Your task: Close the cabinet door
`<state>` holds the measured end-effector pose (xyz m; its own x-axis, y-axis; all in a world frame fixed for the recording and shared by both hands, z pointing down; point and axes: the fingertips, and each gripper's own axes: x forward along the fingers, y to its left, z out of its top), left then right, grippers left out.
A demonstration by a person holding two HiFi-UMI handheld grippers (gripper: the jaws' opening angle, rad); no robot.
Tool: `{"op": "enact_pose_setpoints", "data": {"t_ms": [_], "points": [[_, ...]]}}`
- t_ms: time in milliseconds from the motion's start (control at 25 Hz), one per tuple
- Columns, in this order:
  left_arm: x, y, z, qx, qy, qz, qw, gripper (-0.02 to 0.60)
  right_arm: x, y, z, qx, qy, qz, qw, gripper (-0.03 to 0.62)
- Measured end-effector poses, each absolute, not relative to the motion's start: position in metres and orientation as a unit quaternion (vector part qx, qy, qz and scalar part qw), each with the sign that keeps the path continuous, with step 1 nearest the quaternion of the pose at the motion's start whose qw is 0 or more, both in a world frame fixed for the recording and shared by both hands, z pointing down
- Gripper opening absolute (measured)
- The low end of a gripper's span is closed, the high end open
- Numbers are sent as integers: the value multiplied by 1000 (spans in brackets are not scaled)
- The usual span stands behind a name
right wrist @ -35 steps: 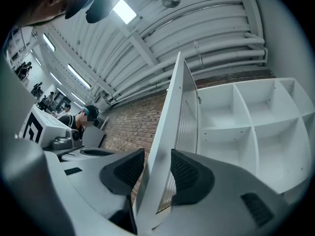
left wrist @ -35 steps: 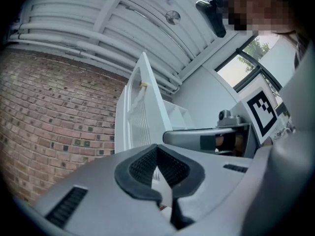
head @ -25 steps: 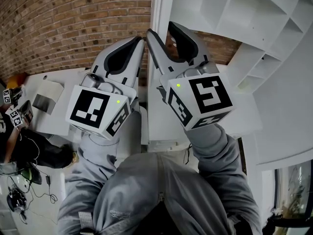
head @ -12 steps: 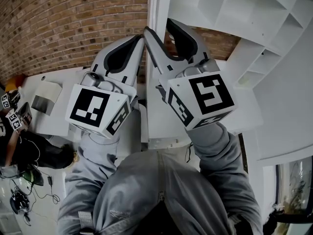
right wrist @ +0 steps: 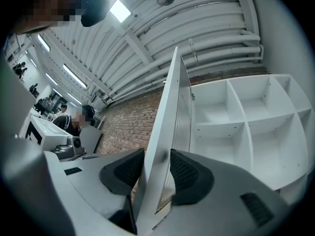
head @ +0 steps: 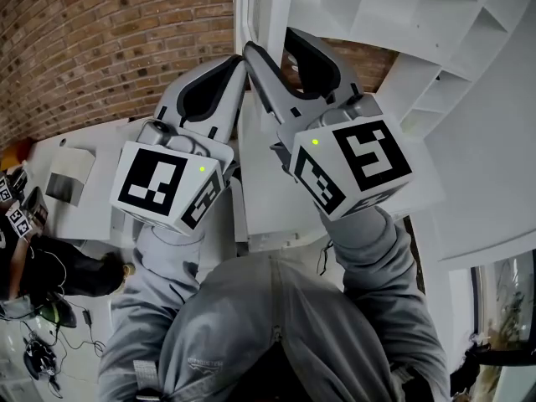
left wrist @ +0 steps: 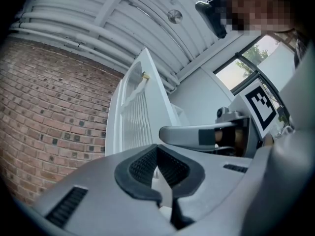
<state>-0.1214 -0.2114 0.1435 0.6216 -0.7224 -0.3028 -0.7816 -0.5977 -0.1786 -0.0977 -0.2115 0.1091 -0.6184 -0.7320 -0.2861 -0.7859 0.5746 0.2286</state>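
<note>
The white cabinet door [head: 254, 7] stands open, edge-on to me, with a small knob [left wrist: 144, 76] near its top. My right gripper [head: 268, 44] is shut on the door's edge, one pad [right wrist: 183, 173] pressed to each face of the door [right wrist: 170, 102]. My left gripper [head: 238, 65] is just left of it, beside the door [left wrist: 133, 117], shut with nothing between its pads [left wrist: 142, 166]. The cabinet's open white shelves [right wrist: 246, 117] lie to the right of the door.
A brick wall [head: 100, 40] runs behind and to the left. White tables [head: 92, 182] and a person [head: 33, 258] are at the lower left. Cabinet shelving [head: 402, 15] fills the upper right, and a window [head: 502, 308] shows at the lower right.
The door edge and my right gripper holding it have shifted a little to the left in the head view. The left gripper stays close beside them.
</note>
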Motion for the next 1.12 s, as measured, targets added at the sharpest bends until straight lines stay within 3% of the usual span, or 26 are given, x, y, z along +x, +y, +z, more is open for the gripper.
{"op": "enact_pose_setpoints", "data": {"t_ms": [680,1120], "points": [[-78,-215,148,-909,379,100,140,3,-37,-221,111,-471,868,131,83,173],[-56,-221,151,-922,348,101,136,3,-16,-229,112,-483,864,125,75,125]]}}
